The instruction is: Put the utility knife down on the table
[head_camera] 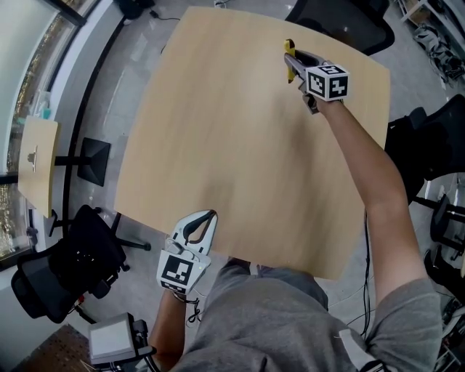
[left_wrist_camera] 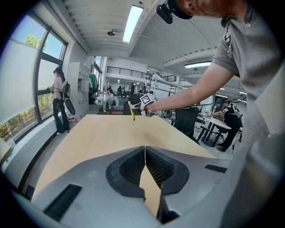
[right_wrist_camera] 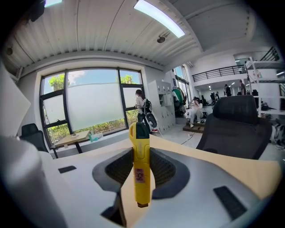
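My right gripper (head_camera: 293,65) reaches over the far side of the light wooden table (head_camera: 232,160) and is shut on a yellow utility knife (head_camera: 289,49). In the right gripper view the knife (right_wrist_camera: 141,147) stands upright, pinched between the dark pads, with its black-tipped end up. The left gripper view shows the knife (left_wrist_camera: 132,110) small and far off, hanging point down just above the tabletop (left_wrist_camera: 102,133). My left gripper (head_camera: 200,227) rests at the near table edge. Its jaws meet with nothing between them (left_wrist_camera: 145,156).
A black office chair (head_camera: 341,22) stands beyond the far edge and another (head_camera: 65,269) at the near left. More chairs (head_camera: 436,145) are at the right. A small side table (head_camera: 36,163) stands by the window. A person (left_wrist_camera: 59,100) stands by the window far off.
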`<state>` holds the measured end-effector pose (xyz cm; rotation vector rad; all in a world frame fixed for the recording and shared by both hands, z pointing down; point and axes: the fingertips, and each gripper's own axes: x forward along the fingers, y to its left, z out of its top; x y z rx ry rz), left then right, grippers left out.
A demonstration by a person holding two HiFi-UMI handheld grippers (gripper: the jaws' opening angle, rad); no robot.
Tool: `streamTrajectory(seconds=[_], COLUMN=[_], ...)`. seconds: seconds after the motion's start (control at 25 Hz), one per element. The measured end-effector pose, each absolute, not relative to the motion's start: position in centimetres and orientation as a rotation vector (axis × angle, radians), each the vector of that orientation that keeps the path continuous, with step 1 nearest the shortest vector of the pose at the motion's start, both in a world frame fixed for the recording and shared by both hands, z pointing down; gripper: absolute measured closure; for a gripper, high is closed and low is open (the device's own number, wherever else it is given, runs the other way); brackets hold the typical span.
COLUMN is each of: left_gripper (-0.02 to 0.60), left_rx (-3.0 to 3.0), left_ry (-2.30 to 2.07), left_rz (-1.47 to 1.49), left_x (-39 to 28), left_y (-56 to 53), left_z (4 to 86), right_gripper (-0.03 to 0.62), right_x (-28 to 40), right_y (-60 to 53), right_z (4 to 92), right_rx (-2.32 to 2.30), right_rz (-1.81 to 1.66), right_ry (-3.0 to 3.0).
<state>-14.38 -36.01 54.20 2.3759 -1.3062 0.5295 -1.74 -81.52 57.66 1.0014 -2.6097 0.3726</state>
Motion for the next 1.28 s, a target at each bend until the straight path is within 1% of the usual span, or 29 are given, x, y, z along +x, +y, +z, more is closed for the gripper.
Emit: streamTrajectory(seconds=[0.12,0.36,0.64,1.28], left_gripper=[0.575,0.575,0.575,0.575], left_rx=[2.360,2.332,2.325,2.315], left_ry=[-1.308,-1.316,-1.271,-1.245], left_rz=[0.544,0.566,0.551,0.555], left_x=[-14.2,-11.8,-13.5,-12.9], left_y=[-35.7,-37.7,-37.0,-36.3], left_z=[54.1,54.4,57.7,58.0], right_gripper=[0.476,0.476,0.476,0.476], right_x=[-2.1,-1.0,-2.5,-3.6], right_y=[-82.0,-84.5,-83.5,-82.3], right_z=[58.6,61.3,64.7,68.0], right_rx=[0.972,0.923,0.911,0.784], right_rz=[0.359,0.341,0.281,0.144], right_ry=[-2.587,-2.536,-2.476,-2.393])
